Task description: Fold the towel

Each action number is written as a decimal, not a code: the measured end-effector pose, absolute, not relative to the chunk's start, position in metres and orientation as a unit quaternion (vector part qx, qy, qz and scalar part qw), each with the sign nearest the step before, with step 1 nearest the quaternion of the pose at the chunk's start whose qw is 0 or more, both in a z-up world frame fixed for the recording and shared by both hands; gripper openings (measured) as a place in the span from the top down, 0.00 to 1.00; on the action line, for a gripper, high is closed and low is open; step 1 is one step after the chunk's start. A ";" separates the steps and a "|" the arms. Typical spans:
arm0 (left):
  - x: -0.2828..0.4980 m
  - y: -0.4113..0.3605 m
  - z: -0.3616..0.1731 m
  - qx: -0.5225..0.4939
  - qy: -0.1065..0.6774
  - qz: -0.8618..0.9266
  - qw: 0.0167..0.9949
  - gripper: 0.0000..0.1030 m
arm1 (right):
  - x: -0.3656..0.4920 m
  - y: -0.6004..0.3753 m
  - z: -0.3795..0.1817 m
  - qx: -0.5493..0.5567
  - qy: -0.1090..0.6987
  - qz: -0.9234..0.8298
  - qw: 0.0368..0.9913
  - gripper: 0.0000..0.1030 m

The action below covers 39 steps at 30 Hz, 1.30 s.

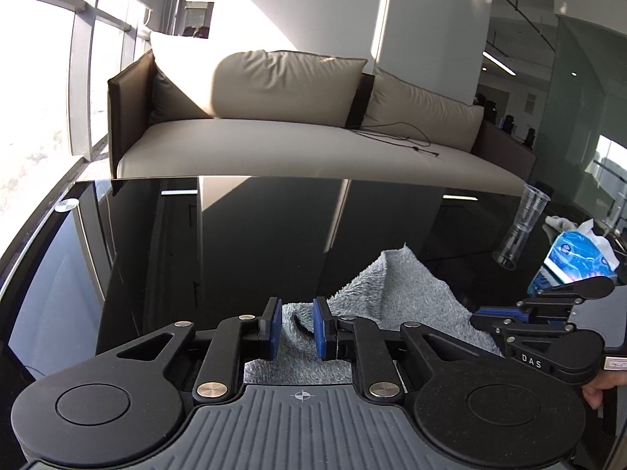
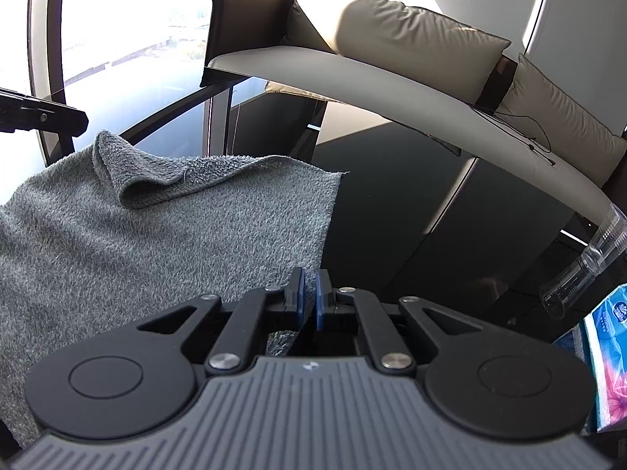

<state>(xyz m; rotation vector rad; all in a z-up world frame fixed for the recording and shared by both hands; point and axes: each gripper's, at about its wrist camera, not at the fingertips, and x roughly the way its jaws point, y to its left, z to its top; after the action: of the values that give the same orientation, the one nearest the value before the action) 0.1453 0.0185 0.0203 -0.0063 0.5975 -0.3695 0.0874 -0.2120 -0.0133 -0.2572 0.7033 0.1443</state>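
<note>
While grey towel (image 2: 156, 227) lies rumpled on glossy black table (image 1: 235, 235), left gripper (image 1: 296, 327) stands spread over a fold, right gripper (image 2: 309, 299) nearly pressed together at its edge; beige sofa (image 1: 298, 117) behind, sunlit windows.

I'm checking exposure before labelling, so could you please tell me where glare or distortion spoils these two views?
Left wrist view: the window is blown out at left, the glossy table mirrors the room, and straight lines bow. Right wrist view: the window is washed white, the sofa curves strongly, and the towel stays sharp.
</note>
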 end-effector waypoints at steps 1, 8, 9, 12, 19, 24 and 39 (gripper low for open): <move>0.147 0.015 0.019 -0.003 0.293 -0.183 0.939 0.82 | 0.087 -0.212 -0.013 -0.125 0.343 0.071 0.928 0.95; 0.163 -0.008 0.013 0.010 0.298 -0.200 0.933 0.77 | 0.087 -0.214 -0.015 -0.123 0.344 0.073 0.928 0.95; 0.166 -0.011 0.011 0.015 0.301 -0.204 0.931 0.77 | 0.087 -0.214 -0.015 -0.124 0.343 0.073 0.928 0.95; 0.171 -0.020 0.006 0.035 0.309 -0.211 0.927 0.77 | 0.088 -0.214 -0.016 -0.122 0.344 0.073 0.928 0.95; 0.178 -0.032 -0.006 0.073 0.329 -0.213 0.917 0.77 | 0.090 -0.214 -0.016 -0.119 0.344 0.074 0.928 0.95; 0.175 -0.038 -0.014 0.114 0.330 -0.213 0.913 0.87 | 0.090 -0.216 -0.015 -0.118 0.346 0.076 0.928 0.95; 0.173 -0.044 -0.010 0.115 0.315 -0.209 0.919 0.68 | 0.090 -0.217 -0.016 -0.120 0.346 0.074 0.928 0.95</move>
<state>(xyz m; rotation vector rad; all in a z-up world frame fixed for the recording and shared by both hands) 0.1730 -0.0437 -0.0096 0.2374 0.6467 -0.4302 0.0900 -0.2169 -0.0156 -0.2464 0.7090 0.1524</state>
